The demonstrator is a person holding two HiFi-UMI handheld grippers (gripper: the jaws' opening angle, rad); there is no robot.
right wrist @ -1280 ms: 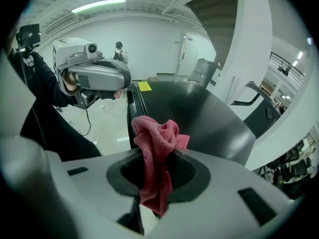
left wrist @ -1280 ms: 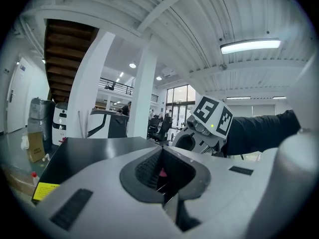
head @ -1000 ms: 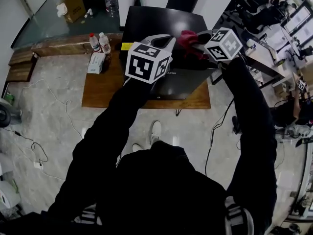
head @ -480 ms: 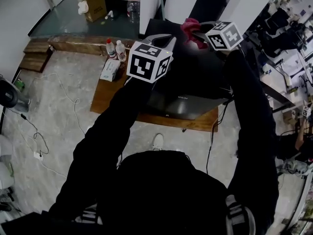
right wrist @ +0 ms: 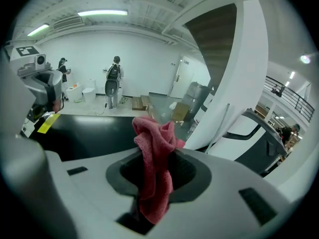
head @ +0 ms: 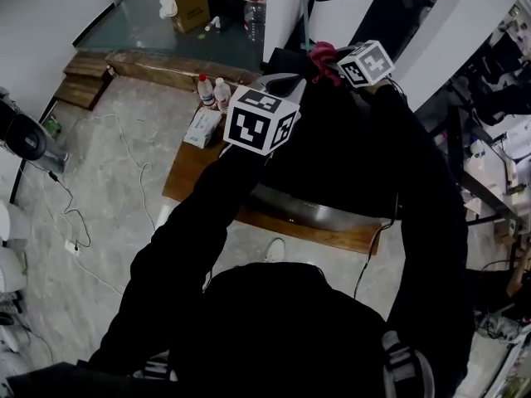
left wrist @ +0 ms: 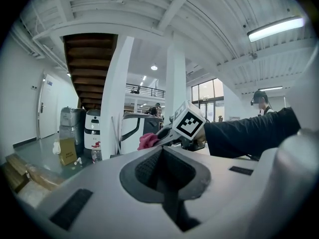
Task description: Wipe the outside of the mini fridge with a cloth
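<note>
1. Cloth (right wrist: 153, 133), red and bunched, was pinched in the right gripper (right wrist: 155, 169). Its jaws were closed tight on the fabric. One wad stood up past the jaw tips and the rest trailed back through the gap.
2. The left gripper (left wrist: 162, 158) had its jaws pressed together with nothing between them. Its view looked out level across the room, towards the right gripper's marker cube and the red wad.
3. The mini fridge (head: 332, 181), black with a glossy top, stood on a low wooden platform (head: 195, 172) directly in front of the person.
4. In the head view, both grippers were held out over the fridge. The left one was above its left edge. The right one was farther out over the back part, with the cloth at its tip. Whether the cloth touched the top could not be told.
5. In the right gripper view, the dark top spread out beyond and to the left of the cloth.
6. Two small plastic bottles (head: 213, 92) stood close together at the far left corner of the platform. A tissue pack (head: 202, 128) lay just beside them, nearer the person.
7. A cardboard box (head: 189, 5) sat on the green floor beyond the platform, well apart from the fridge.
8. A cable (head: 124, 152) ran loosely over the pale stone floor to the left.
</note>
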